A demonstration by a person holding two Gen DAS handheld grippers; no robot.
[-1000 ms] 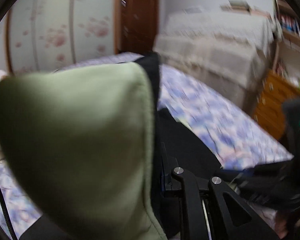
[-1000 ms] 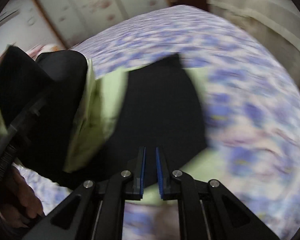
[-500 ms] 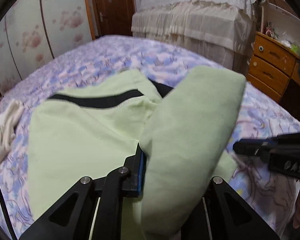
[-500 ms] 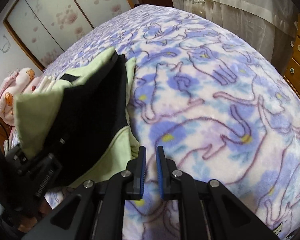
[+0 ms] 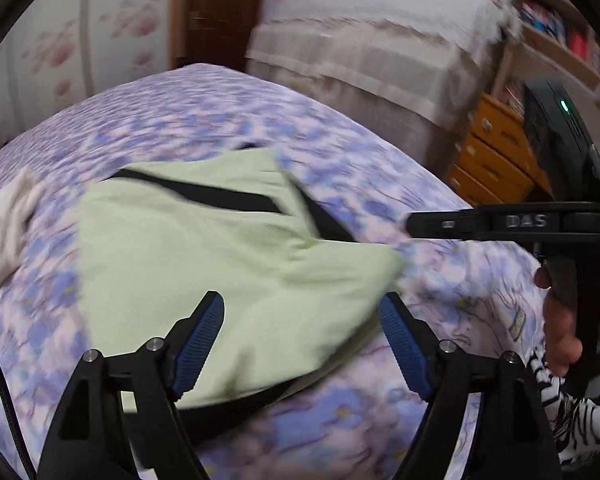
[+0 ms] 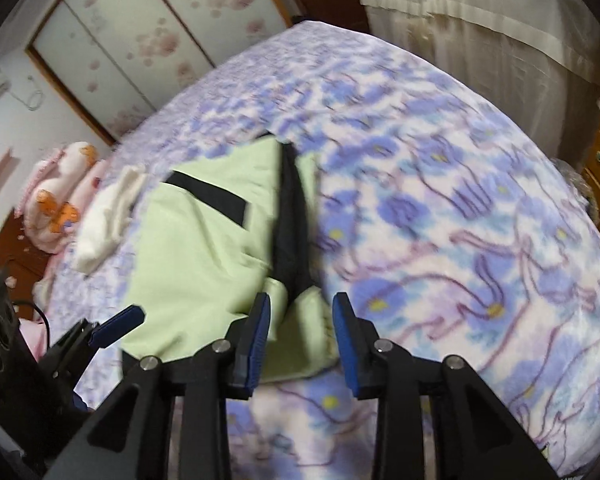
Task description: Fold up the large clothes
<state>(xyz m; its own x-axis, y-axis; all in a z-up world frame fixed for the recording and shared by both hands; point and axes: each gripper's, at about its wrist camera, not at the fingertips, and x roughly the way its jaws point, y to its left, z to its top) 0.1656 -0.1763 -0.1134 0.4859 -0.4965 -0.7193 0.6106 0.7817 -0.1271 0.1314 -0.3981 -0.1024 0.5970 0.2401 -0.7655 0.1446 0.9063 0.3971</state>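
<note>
Green garment [image 5: 228,264] on bed, left hand-held gripper [image 5: 300,344] just opened wide, right hand-held gripper [image 6: 300,340] opening, empty

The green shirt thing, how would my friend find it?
Look at the big bed with the purple flowery blanket. In its middle lies a folded, pale green garment, beside a white cloth. Only the green one has black stripes.

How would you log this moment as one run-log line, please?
left gripper: jaws just opened, holding nothing | right gripper: jaws just opened, holding nothing | green garment: lying folded on bed
</note>
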